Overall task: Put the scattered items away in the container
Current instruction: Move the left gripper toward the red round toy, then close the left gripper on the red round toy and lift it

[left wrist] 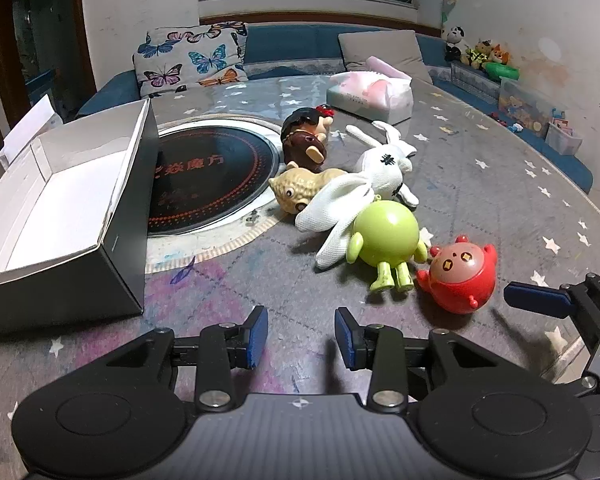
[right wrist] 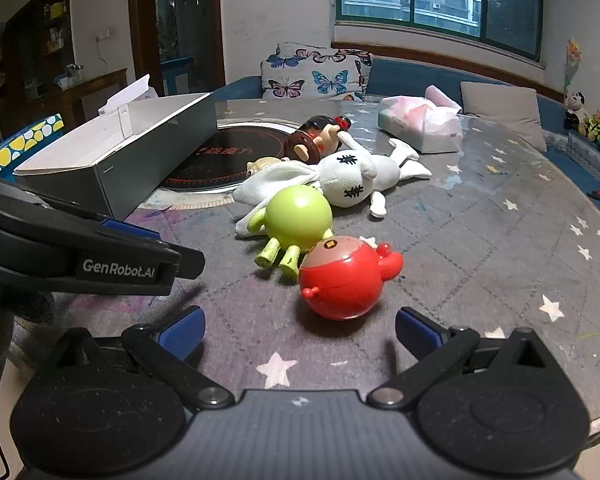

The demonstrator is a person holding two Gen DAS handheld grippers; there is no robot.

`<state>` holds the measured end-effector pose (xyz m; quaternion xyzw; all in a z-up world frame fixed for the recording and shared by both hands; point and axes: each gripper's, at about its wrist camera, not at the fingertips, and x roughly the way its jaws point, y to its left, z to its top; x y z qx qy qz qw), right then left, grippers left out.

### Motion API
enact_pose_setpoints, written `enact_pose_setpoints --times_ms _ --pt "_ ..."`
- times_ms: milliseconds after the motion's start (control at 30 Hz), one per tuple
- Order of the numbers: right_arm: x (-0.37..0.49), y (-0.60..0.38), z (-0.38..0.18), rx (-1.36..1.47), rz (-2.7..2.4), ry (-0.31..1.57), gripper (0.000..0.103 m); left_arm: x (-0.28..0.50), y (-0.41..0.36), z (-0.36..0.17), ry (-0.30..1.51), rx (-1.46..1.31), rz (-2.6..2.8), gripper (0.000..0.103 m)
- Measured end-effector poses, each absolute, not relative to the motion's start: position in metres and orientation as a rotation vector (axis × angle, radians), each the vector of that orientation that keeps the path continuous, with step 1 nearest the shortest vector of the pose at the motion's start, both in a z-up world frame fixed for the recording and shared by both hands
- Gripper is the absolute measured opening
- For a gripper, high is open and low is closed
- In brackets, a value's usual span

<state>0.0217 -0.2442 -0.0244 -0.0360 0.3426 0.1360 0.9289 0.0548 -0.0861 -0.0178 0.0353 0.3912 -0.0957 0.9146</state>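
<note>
Right claw (right wrist: 300, 330) spread | red toy (right wrist: 342, 278) face: left view only (left wrist: 458, 276)

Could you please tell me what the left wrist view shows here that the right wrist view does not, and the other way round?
Only the left wrist view shows the red toy's face, the tan toy's eye and the white inside floor of the open box. Only the right wrist view shows the left gripper's lettered side and the red toy's back, lying just ahead of the open right gripper. Both show the green toy, white plush rabbit, dark-haired doll and tissue pack on the table.
</note>
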Motion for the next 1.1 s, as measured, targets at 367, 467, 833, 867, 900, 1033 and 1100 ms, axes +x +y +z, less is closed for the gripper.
enact_pose_setpoints --times_ms 367,467,833,867,900,1033,1100 --pt "0.029 -0.249 -0.023 -0.041 0.294 0.705 0.096 0.062 -0.088 -0.016 0.816 0.057 -0.239 0.040" --pt "0.030 -0.252 -0.022 -0.030 0.299 0.698 0.094 0.063 -0.090 -0.013 0.811 0.056 -0.257 0.039" --pt "0.038 -0.264 -0.017 0.008 0.318 0.693 0.080 0.065 -0.102 0.003 0.805 0.052 -0.394 0.040" --pt "0.038 -0.265 -0.017 0.012 0.321 0.694 0.078 0.066 -0.104 0.004 0.804 0.050 -0.412 0.040" --pt "0.039 -0.267 -0.017 0.016 0.321 0.695 0.078 0.066 -0.107 0.005 0.804 0.048 -0.428 0.040" --pt "0.041 -0.273 -0.017 0.041 0.323 0.700 0.070 0.070 -0.118 0.007 0.821 0.041 -0.499 0.041" --pt "0.043 -0.275 -0.018 0.054 0.325 0.704 0.068 0.073 -0.126 0.006 0.838 0.047 -0.535 0.041"
